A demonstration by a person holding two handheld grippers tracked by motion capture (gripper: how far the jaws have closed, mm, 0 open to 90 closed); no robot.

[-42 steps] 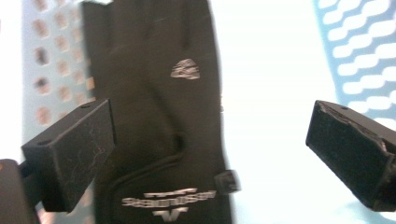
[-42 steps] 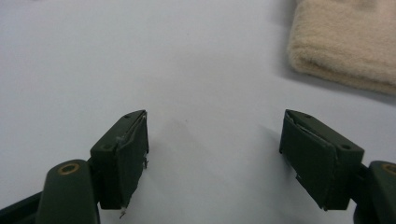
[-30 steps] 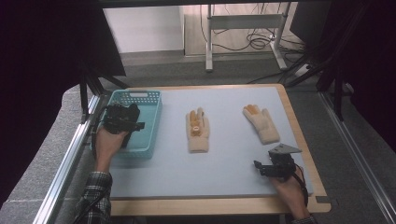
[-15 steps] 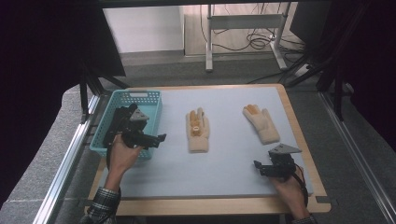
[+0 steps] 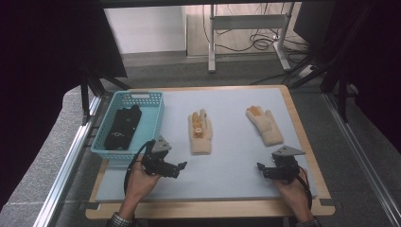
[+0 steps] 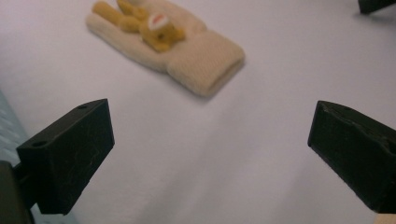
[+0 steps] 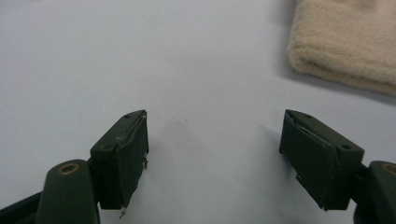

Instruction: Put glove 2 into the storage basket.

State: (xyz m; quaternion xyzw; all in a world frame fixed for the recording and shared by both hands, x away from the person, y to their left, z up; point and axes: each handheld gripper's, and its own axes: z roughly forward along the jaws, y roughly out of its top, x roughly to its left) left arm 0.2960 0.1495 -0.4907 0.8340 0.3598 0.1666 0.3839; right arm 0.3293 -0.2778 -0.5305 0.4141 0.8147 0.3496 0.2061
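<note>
Overall, the desk (image 5: 236, 156) carries everything, its pale mat running from the front edge to the back. Near its left edge sits a blue basket (image 5: 130, 124) with a dark glove (image 5: 124, 125) lying inside. A second, cream glove (image 5: 200, 134) lies flat near the desk's middle, fingers toward the back edge and cuff toward the front, with a small yellow animal figure on its back; a matching cream glove (image 5: 265, 125) lies well apart from it, toward the right edge.

A second ago the left gripper (image 5: 178, 168) was over the basket; half a second ago it had moved off toward the mat. It now sits near the front edge, just right of the basket's front corner, its jaws spread wide and holding nothing. In the left gripper view the middle cream glove (image 6: 168, 42) lies ahead of those jaws, apart from them. The right gripper (image 5: 261, 169) has kept its place near the front right corner, jaws likewise apart and empty, the cuff of the right-hand glove (image 7: 345, 44) just beyond them.

Judging from this, the dark glove is delivered, and the left gripper is lining up on the middle cream glove as the next piece to collect.
</note>
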